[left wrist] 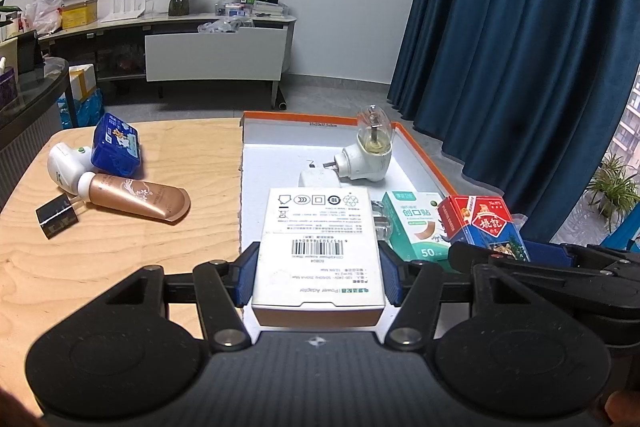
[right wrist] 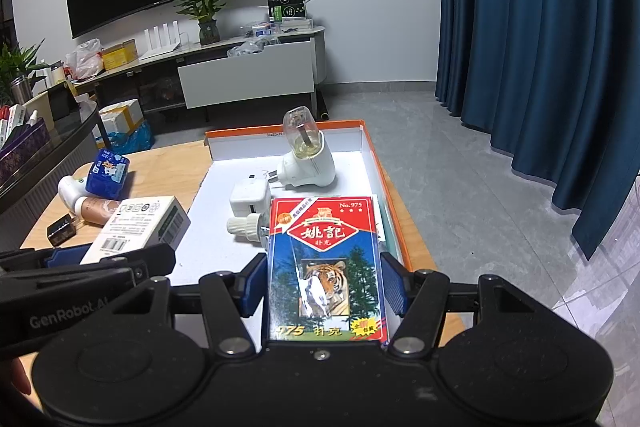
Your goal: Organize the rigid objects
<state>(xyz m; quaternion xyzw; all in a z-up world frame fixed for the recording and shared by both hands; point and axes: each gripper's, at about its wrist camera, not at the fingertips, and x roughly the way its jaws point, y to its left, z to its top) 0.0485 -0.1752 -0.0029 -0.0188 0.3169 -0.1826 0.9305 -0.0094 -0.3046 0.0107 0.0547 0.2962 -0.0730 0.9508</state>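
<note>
L gripper (left wrist: 318, 277) clamped on white adapter box (left wrist: 318, 247), R gripper (right wrist: 324, 287) on card pack (right wrist: 326, 267), both long axes pointing up-frame over orange-rimmed tray (left wrist: 420, 155), R nearer its right rim.

The right gripper (right wrist: 324, 291) clamps a playing-card box (right wrist: 326, 267) between its blue pads (right wrist: 394, 287), above the near part of the orange-rimmed tray (right wrist: 394, 203). Inside the tray, a white charger cube (right wrist: 249, 200) lies beside a white-capped bottle (right wrist: 246, 227); a plug-in vaporizer (right wrist: 306, 159) stands behind them. At left, the left gripper (right wrist: 80, 267) holds a white adapter box (right wrist: 140, 227) over the wooden table (right wrist: 160, 171)
</note>
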